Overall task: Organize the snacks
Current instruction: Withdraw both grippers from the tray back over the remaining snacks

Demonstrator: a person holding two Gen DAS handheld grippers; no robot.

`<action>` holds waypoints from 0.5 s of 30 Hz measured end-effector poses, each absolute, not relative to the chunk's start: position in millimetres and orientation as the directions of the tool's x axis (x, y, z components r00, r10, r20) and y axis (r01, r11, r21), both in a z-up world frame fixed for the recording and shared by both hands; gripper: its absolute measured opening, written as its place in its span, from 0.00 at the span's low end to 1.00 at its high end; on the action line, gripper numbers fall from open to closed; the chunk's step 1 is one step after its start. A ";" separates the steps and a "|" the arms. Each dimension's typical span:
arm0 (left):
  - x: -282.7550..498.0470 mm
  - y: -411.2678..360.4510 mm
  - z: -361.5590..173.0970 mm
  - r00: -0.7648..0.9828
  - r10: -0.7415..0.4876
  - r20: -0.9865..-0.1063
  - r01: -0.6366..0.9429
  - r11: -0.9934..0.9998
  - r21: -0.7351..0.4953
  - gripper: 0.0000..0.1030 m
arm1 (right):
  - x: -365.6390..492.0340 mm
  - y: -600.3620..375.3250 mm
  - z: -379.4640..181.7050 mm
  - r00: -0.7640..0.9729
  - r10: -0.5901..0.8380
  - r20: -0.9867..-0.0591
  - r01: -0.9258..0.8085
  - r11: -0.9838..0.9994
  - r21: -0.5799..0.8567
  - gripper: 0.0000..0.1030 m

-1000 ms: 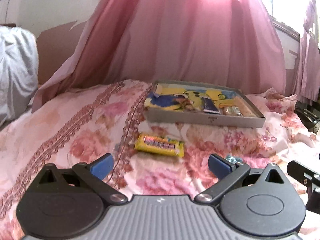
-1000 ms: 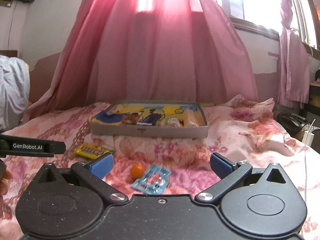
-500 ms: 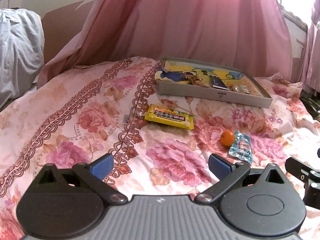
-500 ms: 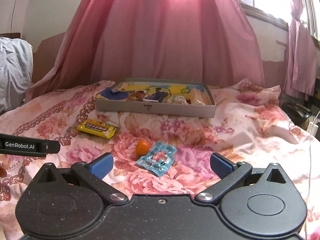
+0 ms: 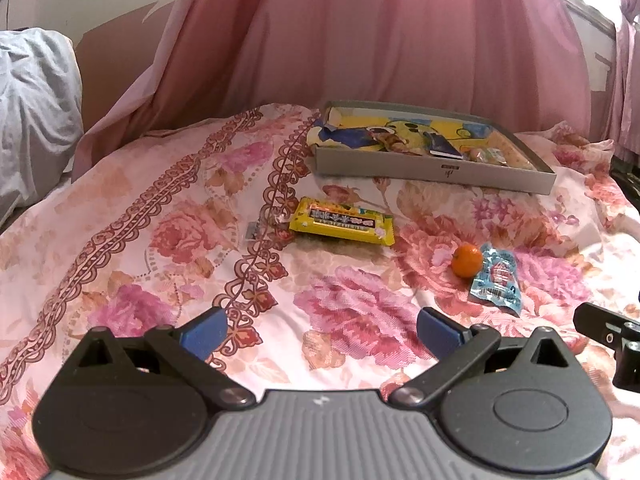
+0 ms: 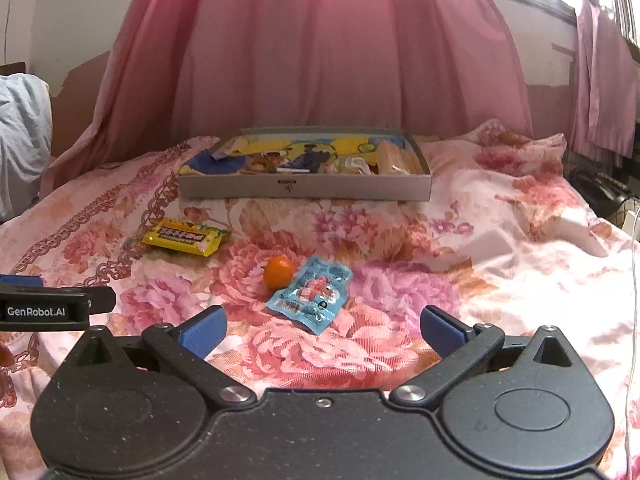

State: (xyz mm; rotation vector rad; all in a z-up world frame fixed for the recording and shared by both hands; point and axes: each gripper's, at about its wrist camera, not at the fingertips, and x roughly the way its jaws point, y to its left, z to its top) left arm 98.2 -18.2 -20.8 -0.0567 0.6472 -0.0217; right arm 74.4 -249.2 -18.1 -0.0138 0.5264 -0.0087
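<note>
On the floral bedspread lie a yellow snack bar (image 5: 343, 221) (image 6: 185, 236), a small orange fruit (image 5: 467, 260) (image 6: 279, 272) and a light-blue candy packet (image 5: 497, 283) (image 6: 311, 292). Behind them sits a shallow grey box (image 5: 432, 171) (image 6: 304, 189) with several snacks on a yellow cartoon lining. My left gripper (image 5: 322, 330) hovers open over the bed, nearer than the yellow bar. My right gripper (image 6: 323, 330) is open too, just short of the blue packet. Neither holds anything.
Pink curtains (image 6: 320, 48) hang behind the box. A grey-white bundle of bedding (image 5: 32, 108) lies at the far left. The left gripper's body (image 6: 44, 306) shows at the right view's left edge, and the right gripper's edge (image 5: 612, 336) at the left view's right.
Both views have tilted down and drawn higher over the bed, so more of the bedspread shows. The orange fruit and blue packet have come into the left view. Nothing was grasped.
</note>
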 end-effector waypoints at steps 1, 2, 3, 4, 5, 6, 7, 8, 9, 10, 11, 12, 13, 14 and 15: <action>98.8 -18.1 -21.2 0.798 -0.037 -0.602 0.000 0.998 -0.061 0.99 | 75.7 -249.3 -18.9 0.862 -0.012 -0.507 0.005 1.000 -0.015 0.99; 99.8 -17.7 -21.5 0.798 -0.037 -0.602 0.000 0.998 -0.062 0.99 | 76.7 -249.2 -19.6 0.860 -0.012 -0.510 0.005 1.000 -0.015 0.99; 100.4 -17.6 -21.7 0.798 -0.036 -0.602 -0.002 0.998 -0.062 0.99 | 77.8 -249.0 -20.0 0.858 -0.010 -0.513 0.002 1.000 -0.017 0.99; 101.1 -17.6 -22.0 0.797 -0.036 -0.603 -0.002 0.998 -0.062 0.99 | 78.6 -248.8 -20.2 0.857 -0.007 -0.516 -0.004 1.000 -0.020 0.99; 101.6 -17.5 -22.0 0.796 -0.036 -0.604 -0.002 0.998 -0.062 0.99 | 79.6 -248.4 -20.1 0.856 -0.001 -0.516 -0.014 1.000 -0.025 0.99; 102.0 -17.5 -22.1 0.795 -0.034 -0.605 -0.003 0.998 -0.061 0.99 | 80.8 -247.8 -19.8 0.857 0.004 -0.515 -0.028 0.999 -0.038 0.99; 102.5 -18.0 -22.3 0.794 -0.032 -0.607 -0.003 0.998 -0.058 0.99 | 81.9 -247.5 -19.4 0.858 0.009 -0.514 -0.043 0.998 -0.055 0.99; 103.4 -18.2 -22.6 0.791 -0.033 -0.611 0.000 0.999 -0.054 0.99 | 83.4 -246.9 -19.0 0.860 0.013 -0.511 -0.063 0.995 -0.081 0.99; 104.3 -18.4 -22.9 0.788 -0.034 -0.614 0.004 0.999 -0.050 0.99 | 84.4 -246.3 -18.7 0.862 0.016 -0.506 -0.079 0.992 -0.103 0.99; 105.6 -18.8 -23.2 0.786 -0.035 -0.617 0.008 0.999 -0.046 0.99 | 86.9 -246.5 -18.9 0.866 0.019 -0.500 -0.097 0.987 -0.130 0.99; 107.1 -19.6 -23.6 0.784 -0.036 -0.619 0.012 0.999 -0.043 0.99 | 89.7 -247.2 -19.3 0.867 0.021 -0.498 -0.107 0.984 -0.145 0.99; 109.3 -20.3 -24.2 0.782 -0.040 -0.621 0.019 0.999 -0.041 0.99 | 93.9 -248.6 -20.1 0.867 0.026 -0.498 -0.120 0.980 -0.157 0.99; 111.5 -21.3 -24.8 0.781 -0.045 -0.623 0.027 0.999 -0.039 0.99 | 97.7 -250.2 -20.8 0.867 0.034 -0.498 -0.132 0.978 -0.163 0.99; 114.5 -22.9 -25.3 0.779 -0.051 -0.625 0.035 0.999 -0.037 0.99 | 102.1 -252.1 -21.9 0.867 0.045 -0.496 -0.147 0.975 -0.169 0.99; 117.0 -24.5 -25.7 0.778 -0.054 -0.626 0.041 0.999 -0.036 0.99 | 106.6 -254.2 -23.2 0.867 0.051 -0.496 -0.158 0.972 -0.176 0.99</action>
